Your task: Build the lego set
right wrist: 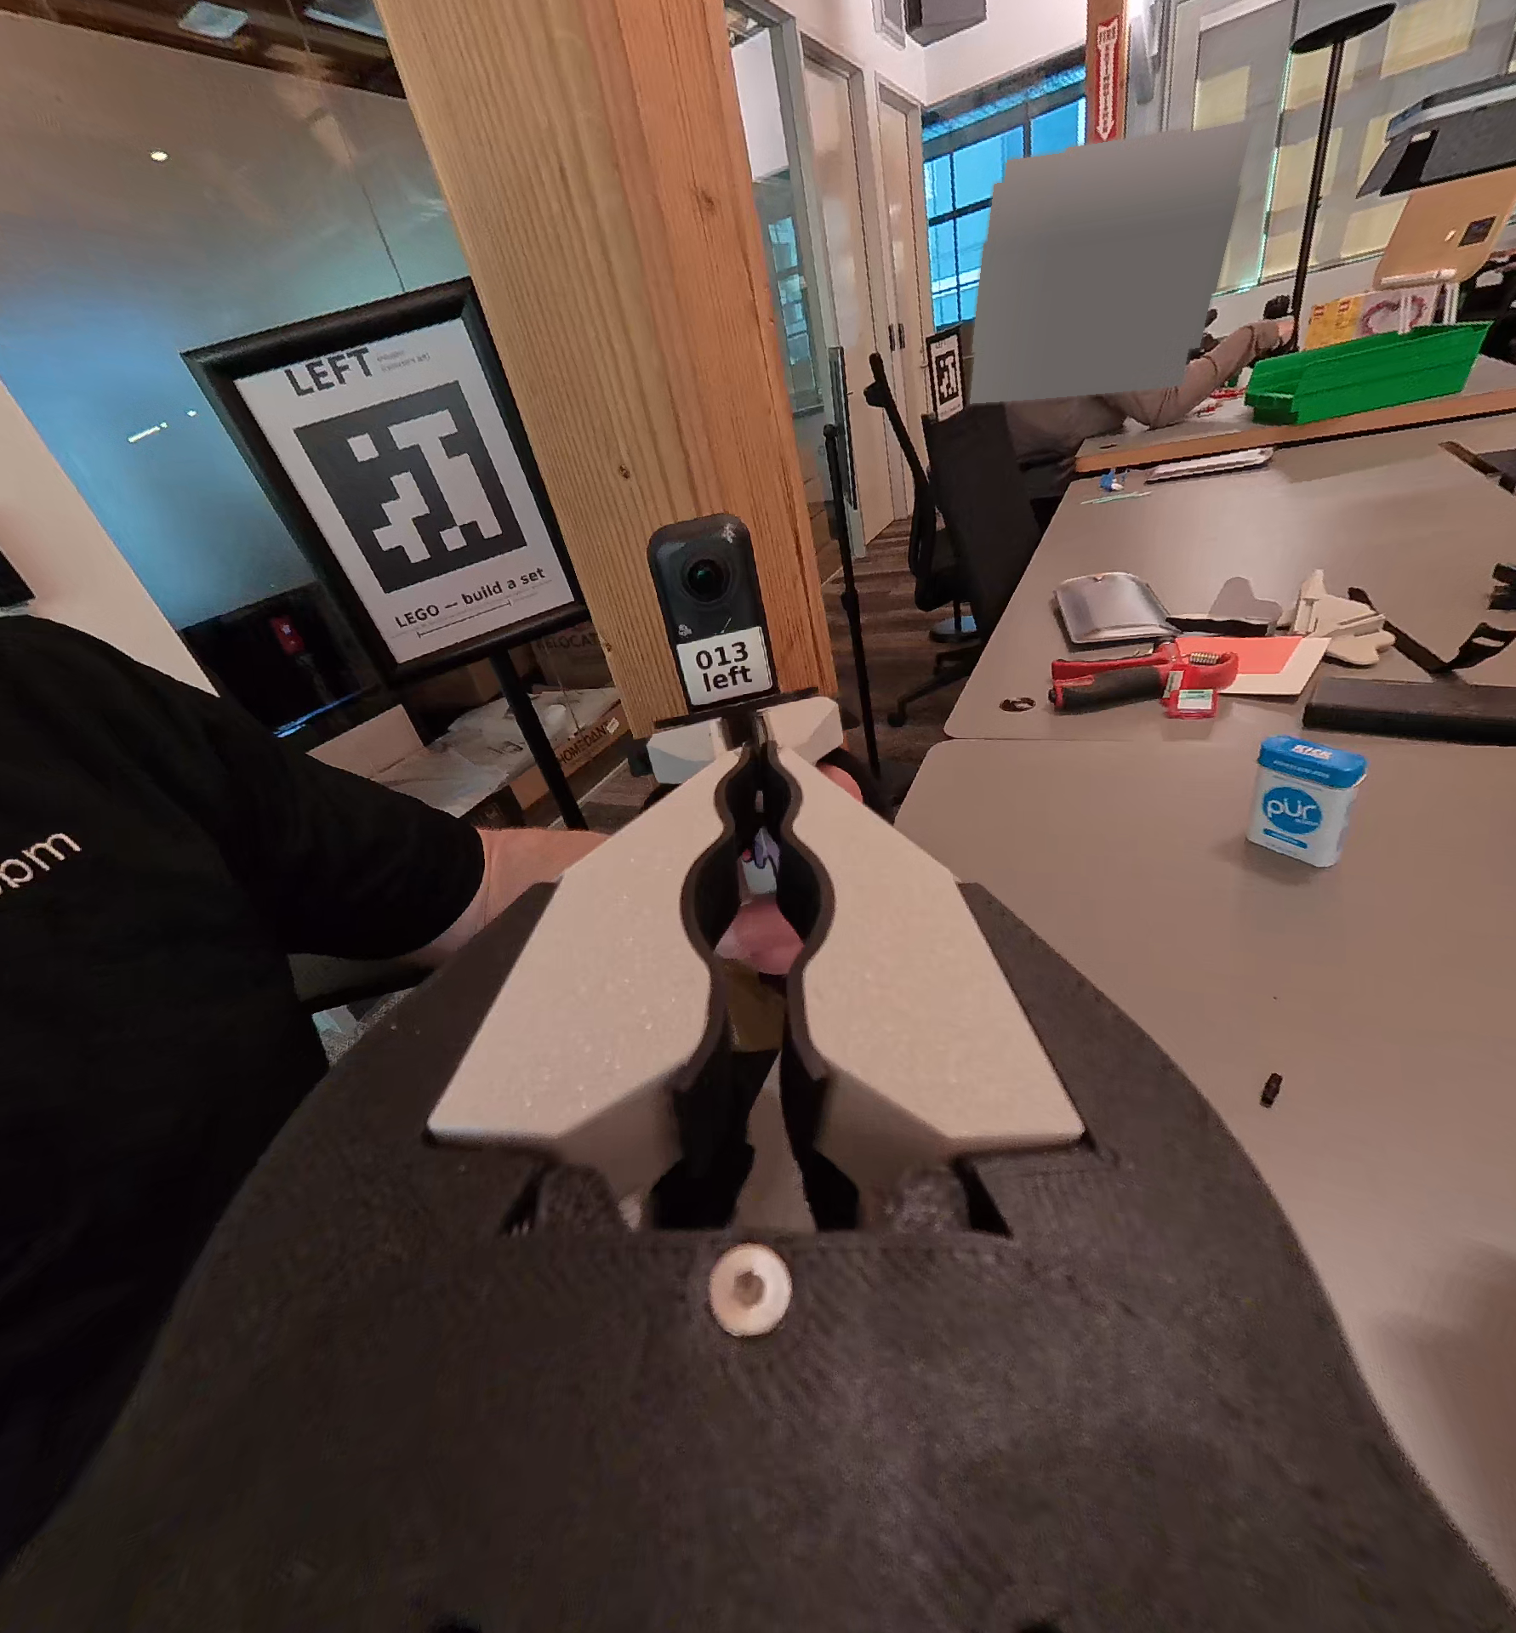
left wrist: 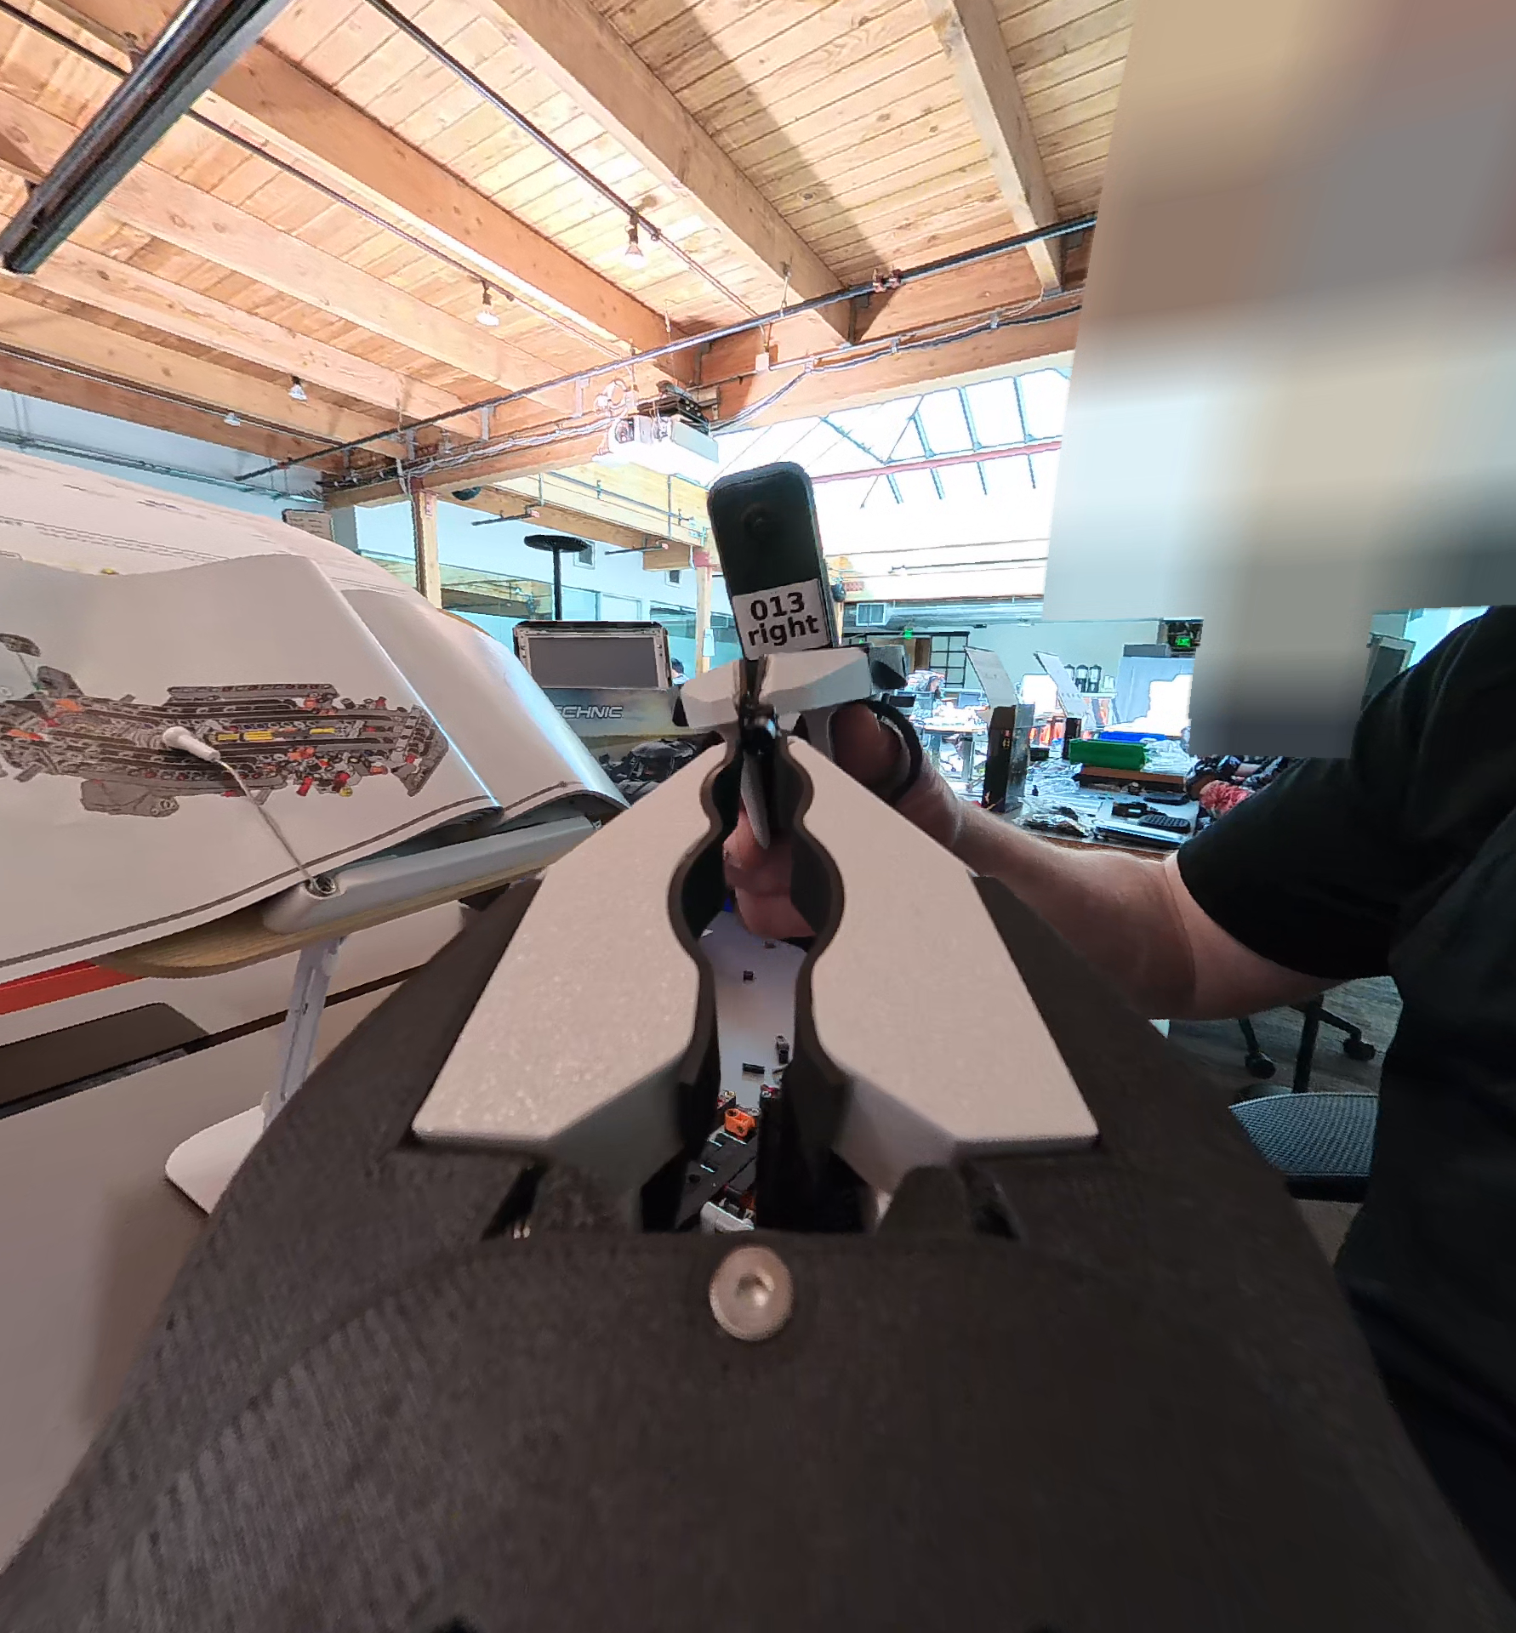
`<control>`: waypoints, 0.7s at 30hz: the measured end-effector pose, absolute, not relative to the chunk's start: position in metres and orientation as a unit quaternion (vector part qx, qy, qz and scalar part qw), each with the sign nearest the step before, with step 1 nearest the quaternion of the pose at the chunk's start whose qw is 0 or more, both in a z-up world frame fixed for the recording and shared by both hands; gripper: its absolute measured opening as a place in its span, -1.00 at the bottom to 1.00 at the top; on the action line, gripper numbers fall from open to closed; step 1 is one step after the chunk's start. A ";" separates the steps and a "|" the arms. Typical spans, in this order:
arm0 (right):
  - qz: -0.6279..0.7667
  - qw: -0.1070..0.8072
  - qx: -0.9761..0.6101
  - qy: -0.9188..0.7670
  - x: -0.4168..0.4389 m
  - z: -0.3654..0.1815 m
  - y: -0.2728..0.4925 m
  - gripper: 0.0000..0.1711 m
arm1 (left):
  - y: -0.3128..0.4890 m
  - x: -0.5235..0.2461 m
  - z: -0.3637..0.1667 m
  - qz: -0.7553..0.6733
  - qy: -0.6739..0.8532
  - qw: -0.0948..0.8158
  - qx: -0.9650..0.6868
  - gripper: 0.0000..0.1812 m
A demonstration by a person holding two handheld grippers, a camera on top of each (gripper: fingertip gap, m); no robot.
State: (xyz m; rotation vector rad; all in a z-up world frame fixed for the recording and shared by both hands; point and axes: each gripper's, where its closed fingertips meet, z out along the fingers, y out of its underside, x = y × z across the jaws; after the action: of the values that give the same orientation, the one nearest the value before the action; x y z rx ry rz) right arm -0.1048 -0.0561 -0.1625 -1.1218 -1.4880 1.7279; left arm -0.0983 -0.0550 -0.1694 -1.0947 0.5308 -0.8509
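Two grippers tip-to-tip, labelled cameras

Grey claw fingers on black textured housing; taupe bench; white-and-blue tin; green bin; black-and-white square-patterned sign; red-handled tool.

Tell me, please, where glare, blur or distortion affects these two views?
Left wrist view: skylight windows blow out white, ceiling beams bow from wide-angle distortion, and the left gripper base is softly blurred. Right wrist view: even light, little glare; the wooden post leans, and the table edges curve.
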 end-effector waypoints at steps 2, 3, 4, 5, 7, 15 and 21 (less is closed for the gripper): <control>0.648 0.301 -0.421 -0.559 -0.104 -0.160 -0.054 -1.00 | -0.054 -0.100 -0.169 -0.384 0.239 0.738 -0.500 -0.95; 0.648 0.305 -0.420 -0.558 -0.103 -0.158 -0.052 -1.00 | -0.053 -0.102 -0.170 -0.379 0.237 0.740 -0.502 -0.95; 0.648 0.305 -0.420 -0.557 -0.103 -0.157 -0.051 -1.00 | -0.054 -0.103 -0.170 -0.374 0.239 0.742 -0.502 -0.95; 0.650 0.306 -0.419 -0.556 -0.102 -0.156 -0.050 -1.00 | -0.053 -0.104 -0.170 -0.369 0.240 0.743 -0.504 -0.94; 0.639 0.316 -0.420 -0.561 -0.102 -0.156 -0.045 -1.00 | -0.053 -0.107 -0.168 -0.352 0.240 0.750 -0.507 -0.91; 0.581 0.314 -0.420 -0.623 -0.101 -0.167 -0.043 -1.00 | -0.048 -0.113 -0.167 -0.269 0.290 0.727 -0.561 -0.84; 0.553 0.302 -0.411 -0.659 -0.103 -0.174 -0.049 -1.00 | -0.045 -0.101 -0.177 -0.234 0.349 0.674 -0.608 -0.86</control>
State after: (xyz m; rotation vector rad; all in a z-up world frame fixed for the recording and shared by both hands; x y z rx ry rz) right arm -0.1027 -0.0491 -0.1742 -1.0901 -1.7475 1.4655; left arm -0.1011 -0.0448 -0.1771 -1.3684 0.7850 -0.5262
